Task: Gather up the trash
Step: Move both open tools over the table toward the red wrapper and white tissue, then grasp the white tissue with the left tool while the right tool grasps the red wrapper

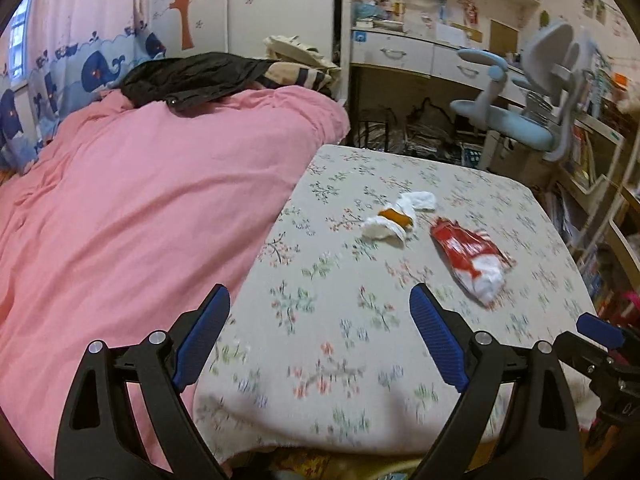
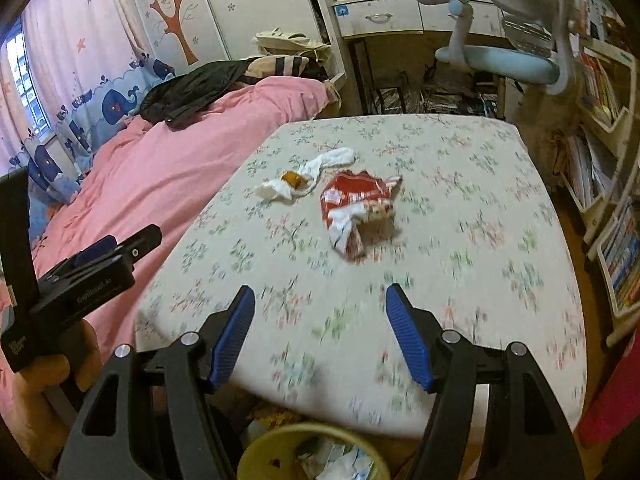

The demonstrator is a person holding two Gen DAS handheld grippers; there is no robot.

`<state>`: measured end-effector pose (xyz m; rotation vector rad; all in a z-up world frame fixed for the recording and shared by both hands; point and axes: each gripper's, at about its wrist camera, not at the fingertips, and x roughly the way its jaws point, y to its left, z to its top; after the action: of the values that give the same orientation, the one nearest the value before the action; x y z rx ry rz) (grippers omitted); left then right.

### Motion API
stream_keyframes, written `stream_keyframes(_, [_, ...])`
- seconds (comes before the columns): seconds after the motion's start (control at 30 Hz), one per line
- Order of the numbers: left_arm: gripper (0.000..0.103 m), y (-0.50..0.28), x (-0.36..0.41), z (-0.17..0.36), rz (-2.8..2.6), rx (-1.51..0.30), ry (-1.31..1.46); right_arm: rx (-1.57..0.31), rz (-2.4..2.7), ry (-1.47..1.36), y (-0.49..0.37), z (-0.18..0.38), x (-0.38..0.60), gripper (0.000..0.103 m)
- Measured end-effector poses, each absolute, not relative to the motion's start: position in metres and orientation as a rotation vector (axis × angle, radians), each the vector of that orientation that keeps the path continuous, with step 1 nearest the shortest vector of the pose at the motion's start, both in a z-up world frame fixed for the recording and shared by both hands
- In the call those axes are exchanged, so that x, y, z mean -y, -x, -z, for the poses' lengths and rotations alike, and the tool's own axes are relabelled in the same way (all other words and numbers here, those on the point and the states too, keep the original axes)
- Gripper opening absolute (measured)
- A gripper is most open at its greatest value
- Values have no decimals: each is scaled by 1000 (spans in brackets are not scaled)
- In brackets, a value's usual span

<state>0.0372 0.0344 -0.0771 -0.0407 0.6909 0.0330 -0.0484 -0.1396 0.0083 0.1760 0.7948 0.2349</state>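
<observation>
A crumpled red and white snack wrapper [image 1: 472, 256] [image 2: 356, 208] lies on the floral bed sheet [image 1: 340, 340] [image 2: 460, 208]. Just left of it sits a white tissue wad with an orange-brown scrap [image 1: 396, 216] [image 2: 308, 176]. My left gripper [image 1: 320, 300] hovers open over the sheet's near part, short of both items, with nothing between its blue pads. My right gripper [image 2: 320, 292] is also open and empty, in front of the wrapper. Each shows in the other's view: the left gripper [image 2: 136, 242] at the left, the right gripper [image 1: 596, 330] at the right edge.
A yellow-green bin [image 2: 256, 452] with paper scraps stands below the bed's near edge. A pink duvet [image 1: 140, 200] [image 2: 180, 152] covers the bed's left half, with dark clothes [image 1: 188, 76] on it. A blue desk chair [image 1: 516, 120] and bookshelves [image 2: 616, 240] stand right.
</observation>
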Motion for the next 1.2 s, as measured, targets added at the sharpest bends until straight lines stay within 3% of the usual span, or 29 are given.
stream_keyframes(0.4, [88,-123,-7,94,-11,-725,44,-878,-221,-166,-29,21,138,66])
stream_keyframes(0.47, [88,-136,-3,96,-3,-721,37,-896,-234,-195,-39,27,140,55])
stream_keyframes(0.53, [88,-151,2,100,2,-727,34,-929,-261,-235,-49,33,143,24])
stream_keyframes(0.6, [88,-166,7,108,7,-744,27,-938,-277,-255,-53,36,146,17])
stream_keyframes(0.77, [88,-196,13,133,14,-803,15,-880,-289,-318,-45,19,168,13])
stream_keyframes(0.83, [83,-204,12,140,32,-820,37,-854,-288,-356,-41,12,179,13])
stream_keyframes(0.93, [56,-212,12,149,101,-861,68,-842,-293,-388,-37,8,188,13])
stream_keyframes(1.0, [21,-215,15,155,142,-888,54,-847,-307,-396,-36,8,189,13])
stream_keyframes(1.07, [11,-212,14,156,174,-901,60,-860,-331,-389,-36,8,188,13])
stream_keyframes(1.2, [8,-198,6,145,222,-883,84,-870,-352,-378,-32,5,186,13])
